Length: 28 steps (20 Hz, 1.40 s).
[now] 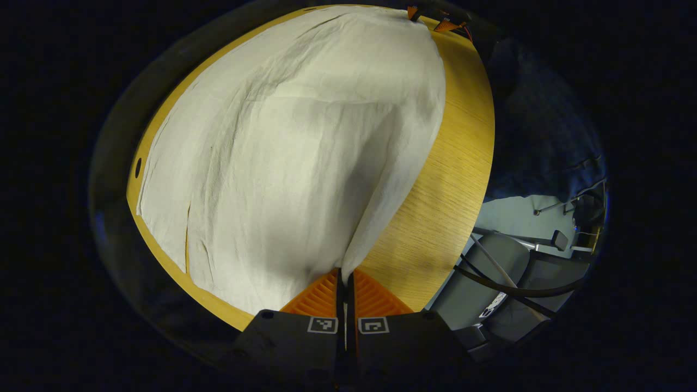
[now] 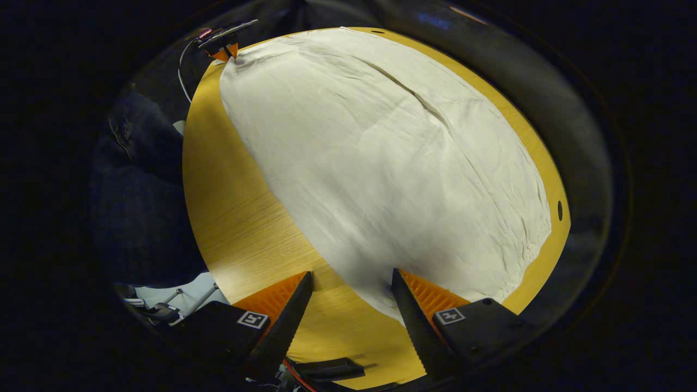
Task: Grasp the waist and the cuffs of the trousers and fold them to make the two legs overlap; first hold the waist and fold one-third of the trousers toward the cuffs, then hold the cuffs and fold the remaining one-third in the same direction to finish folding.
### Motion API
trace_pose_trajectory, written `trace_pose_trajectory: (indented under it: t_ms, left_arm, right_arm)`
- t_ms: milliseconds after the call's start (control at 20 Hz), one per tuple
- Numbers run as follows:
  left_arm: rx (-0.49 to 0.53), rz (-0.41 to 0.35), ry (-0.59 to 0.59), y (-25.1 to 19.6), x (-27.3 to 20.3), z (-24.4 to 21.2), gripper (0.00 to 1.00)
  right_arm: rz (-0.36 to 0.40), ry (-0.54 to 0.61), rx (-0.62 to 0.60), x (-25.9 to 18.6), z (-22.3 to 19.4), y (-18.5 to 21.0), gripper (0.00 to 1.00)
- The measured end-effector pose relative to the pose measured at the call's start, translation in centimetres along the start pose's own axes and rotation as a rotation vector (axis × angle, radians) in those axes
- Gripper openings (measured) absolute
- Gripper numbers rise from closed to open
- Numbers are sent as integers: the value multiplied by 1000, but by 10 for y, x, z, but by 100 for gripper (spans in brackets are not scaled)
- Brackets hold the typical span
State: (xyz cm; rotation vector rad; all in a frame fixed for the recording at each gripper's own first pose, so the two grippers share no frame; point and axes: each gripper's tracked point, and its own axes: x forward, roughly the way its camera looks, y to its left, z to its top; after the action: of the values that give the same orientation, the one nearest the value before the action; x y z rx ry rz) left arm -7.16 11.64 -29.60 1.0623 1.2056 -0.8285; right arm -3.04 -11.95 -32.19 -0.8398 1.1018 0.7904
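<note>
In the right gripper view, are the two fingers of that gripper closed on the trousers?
No, the right gripper stands open over the table, at the trousers' edge.

No readable words, brands or numbers appear; only small square black-and-white coded markers (image 1: 323,325) sit on each gripper's dark body, and these carry no legible text.

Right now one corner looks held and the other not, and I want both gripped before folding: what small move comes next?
Probably ease the open right gripper forward onto the trousers edge and close it. The left gripper already pinches its corner on the table.
</note>
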Motion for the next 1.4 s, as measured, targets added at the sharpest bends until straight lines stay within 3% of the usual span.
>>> trace_pose_trajectory:
  t_ms: [350, 500, 650, 750, 850, 950, 1200, 1400]
  left_arm:
    - [-11, -7, 26, 0, 0, 1, 0]
    - [-15, -12, 27, 0, 1, 1, 0]
    - [-23, -26, 34, -1, 0, 1, 0]
    - [-21, -36, 32, 0, 0, 1, 0]
    - [-11, -39, 31, -1, 1, 2, 0]
    - [-7, -36, 27, -2, 1, 1, 0]
    - [-36, -13, 11, 0, 1, 3, 0]
    - [-164, 92, -82, 9, -2, 14, 0]
  right_arm:
    - [15, 54, 19, 0, -2, 0, 94]
    - [3, 89, 29, 2, -4, -4, 77]
    - [-25, 117, 15, -2, -9, -10, 31]
    - [-34, 110, 1, -1, -9, -12, 16]
    - [-44, 99, -2, -1, -8, -14, 15]
    - [-47, 103, -1, -2, -8, -15, 6]
    - [-79, 113, 28, -2, -10, -17, 2]
    - [-201, 36, 161, -8, -6, -23, 0]
